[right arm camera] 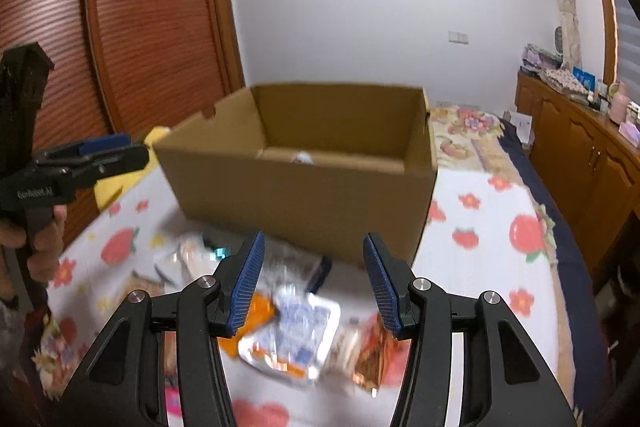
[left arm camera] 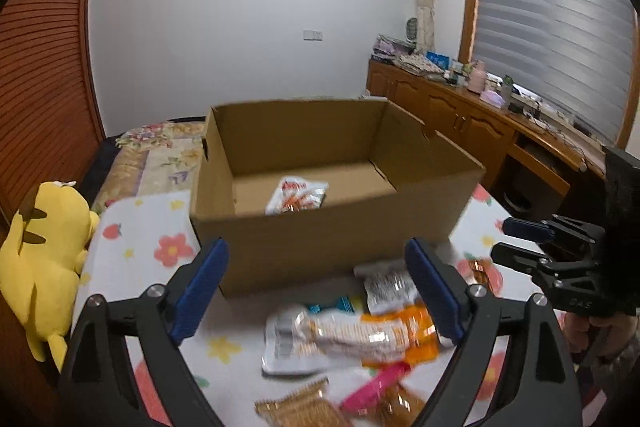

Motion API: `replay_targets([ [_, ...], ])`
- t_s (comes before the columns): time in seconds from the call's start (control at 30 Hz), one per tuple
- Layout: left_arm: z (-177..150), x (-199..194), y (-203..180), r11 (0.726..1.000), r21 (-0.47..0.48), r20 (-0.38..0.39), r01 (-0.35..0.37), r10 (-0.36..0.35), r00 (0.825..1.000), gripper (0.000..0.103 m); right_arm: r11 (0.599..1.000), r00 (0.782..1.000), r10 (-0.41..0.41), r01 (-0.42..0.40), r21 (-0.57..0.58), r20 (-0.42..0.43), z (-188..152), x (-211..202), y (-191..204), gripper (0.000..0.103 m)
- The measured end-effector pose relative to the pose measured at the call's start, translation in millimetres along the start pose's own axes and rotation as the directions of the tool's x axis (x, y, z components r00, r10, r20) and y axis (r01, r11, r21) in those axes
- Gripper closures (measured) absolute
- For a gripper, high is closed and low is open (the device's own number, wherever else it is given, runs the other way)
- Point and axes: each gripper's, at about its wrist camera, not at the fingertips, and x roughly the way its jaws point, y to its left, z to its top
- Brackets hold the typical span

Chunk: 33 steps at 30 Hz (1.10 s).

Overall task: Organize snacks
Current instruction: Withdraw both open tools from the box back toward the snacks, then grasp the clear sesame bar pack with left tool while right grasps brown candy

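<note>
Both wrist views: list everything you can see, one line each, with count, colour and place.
cardboard box: one, brown, open, on the bed behind the snack pile
packet in box: one, white and orange, on the box floor
snack packets: several, count blurred; white, orange, pink, teal, golden; loose on the sheet in front of the box
bed sheet: one, white with red fruit and flowers, under everything
plush toy: one, yellow, at the left bed edge
cabinet: one, brown wood, cluttered top, under the window
wardrobe doors: brown, slatted, left wall
left tongs: black, blue pads, open over the pile, empty
right tongs: black, blue pads, open over the pile, empty
</note>
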Motion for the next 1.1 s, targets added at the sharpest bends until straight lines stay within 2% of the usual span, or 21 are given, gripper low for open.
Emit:
replay_targets([
  [0.17, -31, -9, -9, 1.000, 0.002, -0.023, 0.016, -0.016, 1.000, 0.013, 1.000, 0.999, 0.002, -0.003, -0.026, -0.049, -29, 2, 4, 0.051],
  [0.43, -75, -13, -21, 0.999, 0.043, -0.066, -0.023, 0.026, 0.997, 0.013, 0.998, 0.993, -0.058, 0.054, -0.043, -0.103, -58, 4, -10, 0.051],
  [0.7, -102, -14, -19, 1.000, 0.003, -0.122, -0.020, 0.020, 0.992, 0.013, 0.997, 0.985, -0.078, 0.080, 0.005, -0.154, -66, 13, -38, 0.050],
  [0.93, -116, -14, -12, 0.998, -0.024, -0.150, -0.050, 0.046, 0.988, 0.013, 0.994, 0.976, -0.084, 0.096, 0.052, -0.201, -65, 28, -54, 0.051],
  [0.97, -118, -13, -11, 0.998, -0.024, -0.154, -0.054, 0.050, 0.987, 0.013, 0.994, 0.974, -0.084, 0.098, 0.056, -0.209, -64, 30, -56, 0.052],
  [1.03, -121, -14, -10, 0.998, -0.031, -0.159, -0.059, 0.054, 0.986, 0.013, 0.993, 0.971, -0.085, 0.101, 0.060, -0.224, -65, 34, -59, 0.061],
  [1.1, -123, -14, -8, 0.997, -0.040, -0.163, -0.060, 0.052, 0.985, 0.013, 0.992, 0.968, -0.085, 0.104, 0.068, -0.237, -66, 38, -61, 0.064],
])
